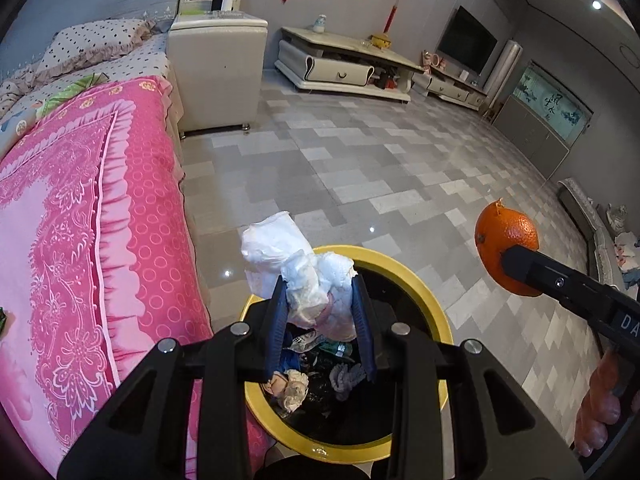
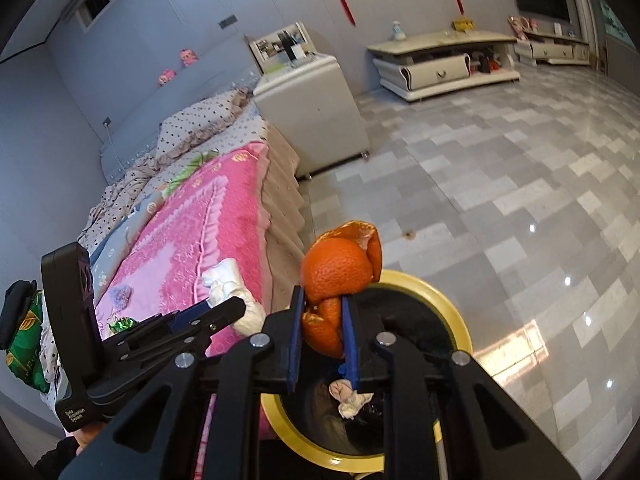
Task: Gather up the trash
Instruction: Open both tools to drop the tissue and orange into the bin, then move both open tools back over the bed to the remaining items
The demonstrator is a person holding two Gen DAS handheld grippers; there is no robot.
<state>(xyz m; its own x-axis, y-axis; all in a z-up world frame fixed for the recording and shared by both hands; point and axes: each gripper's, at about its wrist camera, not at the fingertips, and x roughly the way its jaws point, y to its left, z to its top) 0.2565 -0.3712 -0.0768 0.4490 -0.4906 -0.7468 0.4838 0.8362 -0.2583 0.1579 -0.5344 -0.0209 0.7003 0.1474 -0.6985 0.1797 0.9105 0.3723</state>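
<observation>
The left gripper (image 1: 320,292) clamped a tissue wad (image 1: 296,264) over the far rim of the yellow-rimmed bin (image 1: 424,292), beside the bed's (image 1: 100,208) edge. The right gripper (image 2: 322,312), jaws closed on orange peel (image 2: 336,272), hung over the bin's near-bed rim. Released there, either piece would likely strike the rim and fall to the floor (image 1: 360,160).
</observation>
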